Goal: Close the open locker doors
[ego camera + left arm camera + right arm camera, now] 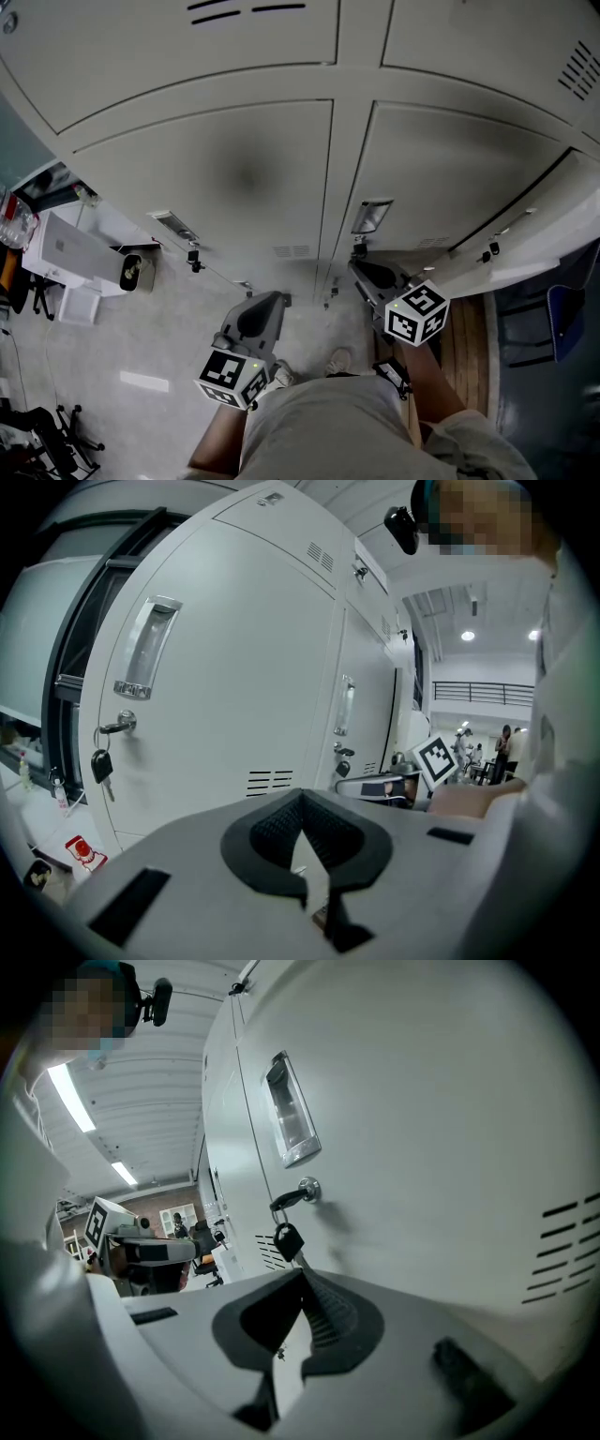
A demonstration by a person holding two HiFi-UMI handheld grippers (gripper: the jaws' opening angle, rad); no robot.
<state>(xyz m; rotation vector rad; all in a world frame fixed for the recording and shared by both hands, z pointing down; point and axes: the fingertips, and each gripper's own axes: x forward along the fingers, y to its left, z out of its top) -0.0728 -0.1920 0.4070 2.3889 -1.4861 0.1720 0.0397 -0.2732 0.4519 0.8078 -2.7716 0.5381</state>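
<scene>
Two hand-held grippers, both empty, held before a bank of pale grey steel lockers.

1. Left gripper [300, 797]: black textured pads [267, 827] meet at the tips with nothing between them. It points at the foot of the lower left locker door [216, 178], near the seam between the two lower doors, and stands clear of the metal.
2. Right gripper [302, 1274]: ribbed black pads [328, 1321] are likewise closed tip to tip and hold nothing. The tip sits just below the black key fob [287, 1238] that hangs from the lock of the lower right locker door [450, 178]. Contact cannot be told.
3. Lower left door: flush with its frame. It has a recessed chrome handle [145, 649], a key with a black fob [101, 763] and vent slots [270, 782] at the bottom edge.
4. Lower right door: flush with its frame, with a chrome handle [291, 1115] above the lock.
5. Far-right locker door [534, 239]: it stands off the cabinet front, with a dark gap along its upper edge and a key in its lock.
6. Surroundings: light grey floor [141, 380] lies open to the left. A white box-shaped unit [66, 253] stands further left. A wooden floor strip [466, 347] and a blue chair [565, 319] crowd the right side under the open door.
</scene>
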